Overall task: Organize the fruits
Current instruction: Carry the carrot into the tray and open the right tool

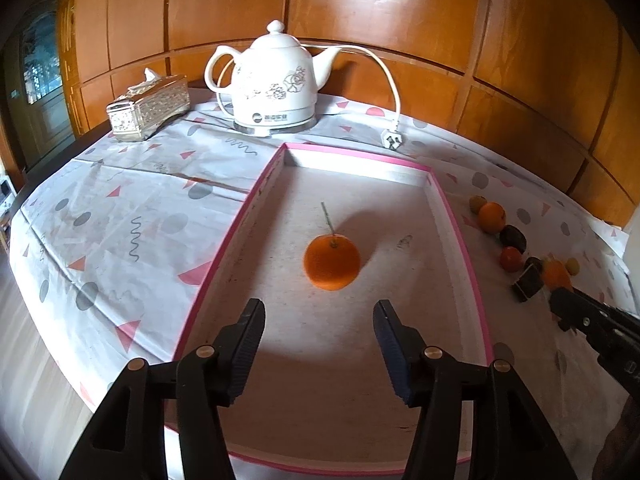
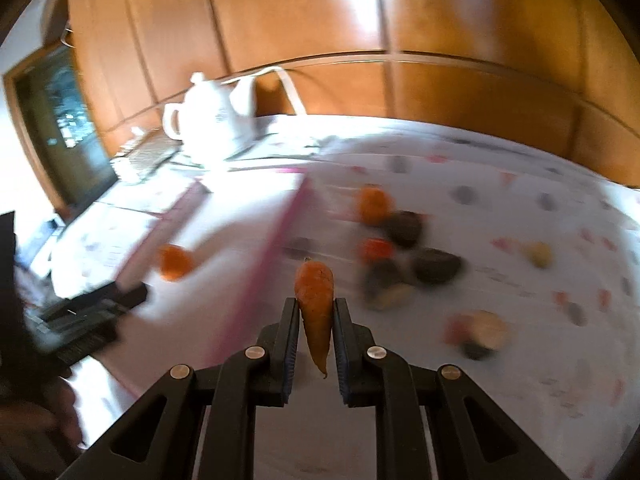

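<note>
An orange fruit [image 1: 332, 262] with a thin stem lies in the pink-rimmed tray [image 1: 460, 236]. My left gripper [image 1: 319, 314] is open and empty, just short of the fruit, above the tray floor. My right gripper [image 2: 316, 306] is shut on a small carrot [image 2: 315, 304], held point down above the cloth right of the tray's rim [image 2: 276, 248]. In the left wrist view the right gripper [image 1: 550, 286] shows at the right with the carrot [image 1: 555, 274]. Several loose fruits [image 1: 492, 218] lie on the cloth right of the tray; the right wrist view is blurred.
A white electric kettle [image 1: 274, 84] with cord and plug [image 1: 391, 139] stands behind the tray. A silver tissue box [image 1: 148, 108] sits at the back left. A patterned cloth [image 1: 120, 216] covers the round table. Wooden wall panels [image 1: 360, 20] stand behind.
</note>
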Demonstrator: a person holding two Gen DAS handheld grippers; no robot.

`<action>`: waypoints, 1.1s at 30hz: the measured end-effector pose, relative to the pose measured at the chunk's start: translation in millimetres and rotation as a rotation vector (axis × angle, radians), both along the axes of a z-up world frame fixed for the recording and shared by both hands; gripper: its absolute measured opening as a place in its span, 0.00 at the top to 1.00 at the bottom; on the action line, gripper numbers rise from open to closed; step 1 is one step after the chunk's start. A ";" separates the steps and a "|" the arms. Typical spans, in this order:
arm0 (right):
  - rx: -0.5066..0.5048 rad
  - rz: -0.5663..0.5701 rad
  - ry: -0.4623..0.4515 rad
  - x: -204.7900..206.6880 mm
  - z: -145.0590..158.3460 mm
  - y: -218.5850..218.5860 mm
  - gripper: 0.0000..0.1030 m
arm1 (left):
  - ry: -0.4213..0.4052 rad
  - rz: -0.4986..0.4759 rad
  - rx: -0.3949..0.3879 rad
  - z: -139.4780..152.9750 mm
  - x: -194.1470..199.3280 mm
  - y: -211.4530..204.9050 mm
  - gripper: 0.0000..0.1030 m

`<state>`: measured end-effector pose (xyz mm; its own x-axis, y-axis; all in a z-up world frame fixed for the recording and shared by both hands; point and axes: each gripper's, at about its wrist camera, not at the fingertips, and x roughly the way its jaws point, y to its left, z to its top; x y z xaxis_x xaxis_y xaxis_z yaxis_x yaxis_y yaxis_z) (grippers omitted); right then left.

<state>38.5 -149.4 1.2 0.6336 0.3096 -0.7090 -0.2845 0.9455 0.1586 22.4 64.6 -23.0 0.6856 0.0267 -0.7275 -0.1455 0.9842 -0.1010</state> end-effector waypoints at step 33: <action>-0.037 -0.202 -0.030 10.5 -5.7 -19.3 0.68 | -0.021 -0.097 0.007 11.7 6.9 -26.9 0.44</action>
<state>49.0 -168.7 -4.5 0.7010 0.1484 -0.6975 -0.0925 0.9888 0.1174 29.3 37.7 -11.4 0.7006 -0.0357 -0.7127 -0.0475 0.9942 -0.0964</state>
